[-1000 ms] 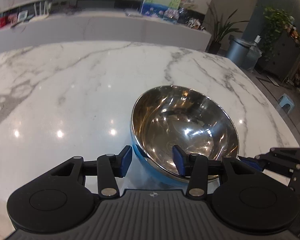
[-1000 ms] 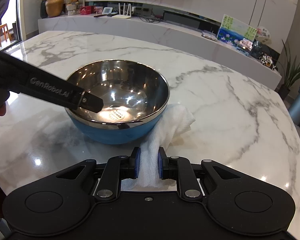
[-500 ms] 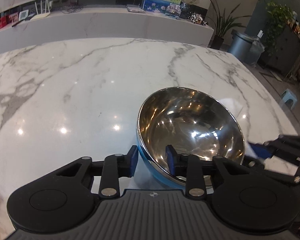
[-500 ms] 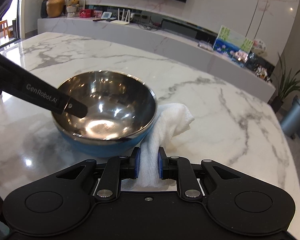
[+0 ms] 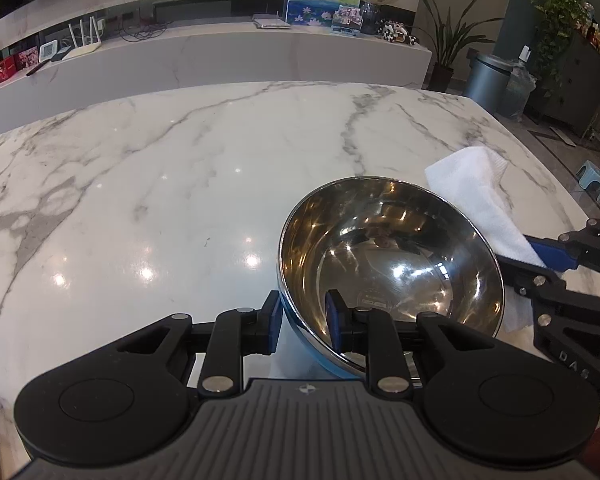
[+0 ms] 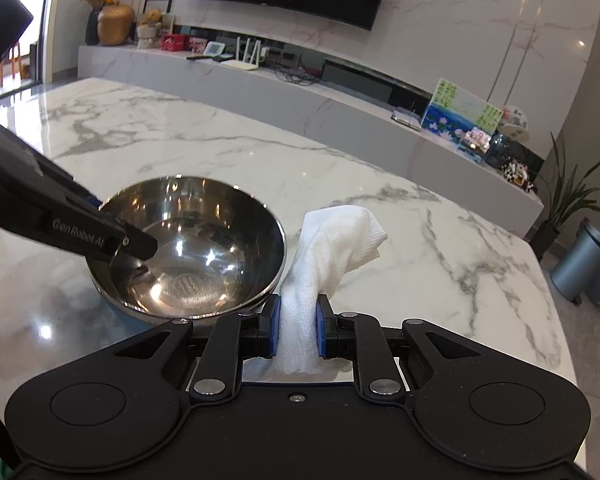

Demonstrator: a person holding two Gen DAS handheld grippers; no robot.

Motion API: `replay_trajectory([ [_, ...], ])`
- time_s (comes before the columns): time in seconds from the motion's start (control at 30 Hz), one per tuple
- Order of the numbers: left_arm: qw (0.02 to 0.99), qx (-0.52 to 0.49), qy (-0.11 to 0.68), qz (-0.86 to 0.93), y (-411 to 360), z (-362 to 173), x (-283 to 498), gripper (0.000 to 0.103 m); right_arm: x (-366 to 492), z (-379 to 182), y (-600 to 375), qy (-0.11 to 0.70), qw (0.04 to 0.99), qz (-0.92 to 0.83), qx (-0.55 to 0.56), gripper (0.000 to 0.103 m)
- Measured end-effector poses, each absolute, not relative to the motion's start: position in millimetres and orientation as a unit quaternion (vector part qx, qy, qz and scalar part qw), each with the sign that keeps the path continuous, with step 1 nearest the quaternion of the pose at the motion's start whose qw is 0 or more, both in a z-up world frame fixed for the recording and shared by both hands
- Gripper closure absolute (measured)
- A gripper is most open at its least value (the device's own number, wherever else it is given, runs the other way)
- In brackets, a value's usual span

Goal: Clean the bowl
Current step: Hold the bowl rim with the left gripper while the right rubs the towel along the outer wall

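Observation:
A steel bowl (image 5: 388, 256) with a blue outside is held tilted above the marble table (image 5: 180, 168). My left gripper (image 5: 303, 322) is shut on the bowl's near rim, one finger inside and one outside. It also shows in the right wrist view (image 6: 188, 252), with the left gripper (image 6: 128, 240) on its left rim. My right gripper (image 6: 297, 330) is shut on a white cloth (image 6: 332, 248), which stands up just right of the bowl. The cloth (image 5: 476, 200) and the right gripper (image 5: 540, 258) show beyond the bowl's right side in the left wrist view.
The table's far right edge (image 6: 540, 264) drops to the floor, where a grey bin (image 6: 580, 264) stands. A long marble counter (image 5: 220, 60) with a painting and small items runs behind the table.
The left gripper closed on the bowl's rim and lifted and tilted it. The right gripper rose with the cloth, which now stands clear beside the bowl.

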State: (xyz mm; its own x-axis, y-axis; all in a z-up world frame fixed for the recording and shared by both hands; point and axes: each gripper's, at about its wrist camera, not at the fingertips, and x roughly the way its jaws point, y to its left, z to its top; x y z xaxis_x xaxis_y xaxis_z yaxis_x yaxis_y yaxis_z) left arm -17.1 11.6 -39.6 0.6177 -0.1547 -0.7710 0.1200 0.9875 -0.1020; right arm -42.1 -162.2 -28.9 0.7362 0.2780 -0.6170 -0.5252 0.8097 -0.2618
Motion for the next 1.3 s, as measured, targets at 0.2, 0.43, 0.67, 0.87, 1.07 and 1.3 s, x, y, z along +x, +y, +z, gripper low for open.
replay_trajectory([
  [0.2,0.899,-0.017,0.431,-0.073,11.2,-40.0,-15.1,0.081,-47.3,-43.2,-151.7,0.298,0.89,0.237,-0.252,0.087],
  [0.43,0.899,-0.017,0.432,-0.073,9.4,-39.0,-14.4,0.081,-46.7,-51.0,-147.5,0.314,0.882,0.242,-0.255,0.087],
  [0.67,0.897,-0.022,0.435,-0.075,11.8,-39.4,-13.8,0.081,-42.9,-48.3,-154.5,0.323,0.893,0.207,-0.236,0.086],
  [0.87,0.897,-0.023,0.436,-0.073,11.2,-39.0,-14.2,0.081,-53.0,-35.9,-167.1,0.299,0.911,0.187,-0.214,0.085],
  [1.07,0.896,-0.024,0.436,-0.074,12.0,-39.0,-15.8,0.081,-68.2,-38.5,-160.1,0.292,0.898,0.23,-0.237,0.086],
  [1.3,0.896,-0.026,0.438,-0.074,13.3,-39.7,-15.5,0.081,-70.9,-58.3,-145.5,0.287,0.891,0.197,-0.293,0.063],
])
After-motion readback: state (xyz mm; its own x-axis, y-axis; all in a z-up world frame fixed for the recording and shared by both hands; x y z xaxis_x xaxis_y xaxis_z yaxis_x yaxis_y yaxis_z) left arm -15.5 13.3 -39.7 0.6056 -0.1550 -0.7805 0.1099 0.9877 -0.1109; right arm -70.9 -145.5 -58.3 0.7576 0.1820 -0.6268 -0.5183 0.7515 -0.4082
